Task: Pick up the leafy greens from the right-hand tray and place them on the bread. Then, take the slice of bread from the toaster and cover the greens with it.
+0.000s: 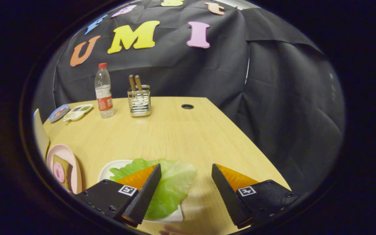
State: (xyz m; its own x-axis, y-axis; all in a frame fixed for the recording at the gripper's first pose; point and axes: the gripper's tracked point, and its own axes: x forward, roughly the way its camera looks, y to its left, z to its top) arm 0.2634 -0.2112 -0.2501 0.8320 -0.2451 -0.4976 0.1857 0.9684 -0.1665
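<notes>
**Lettuce on its tray, gripper spread above**

While the gripper [184, 192] hangs over the near end of the wooden table [181, 137], the items run as follows, left to right.

1. Pink plate [64, 156], near left corner: holds a slice of bread [64, 169] with a round pink piece on top, possibly ham; the view is too warped here to be sure.
2. Blue dish [59, 112], far left: contents too small to tell.
3. Divided white tray [78, 112], just beside the blue dish: small greenish and dark bits in its compartments.
4. Water bottle [103, 90], red cap, upright, beside the divided tray.
5. Metal utensil holder [139, 101], upright: two brown handles stand in it.
6. Round cable hole [187, 106] in the tabletop, beyond the holder.
7. White tray [111, 167], nearest the gripper: carries the leafy greens [171, 186], one broad pale-green leaf spread across it and lapping over its far rim.

Gripper state: fingers spread wide, holding nothing. The left finger lies over the greens; whether it touches the leaf cannot be told. The right finger stands well apart from the leaf, over bare table. Most of the leaf sits between the fingers, nearer the left one.
</notes>
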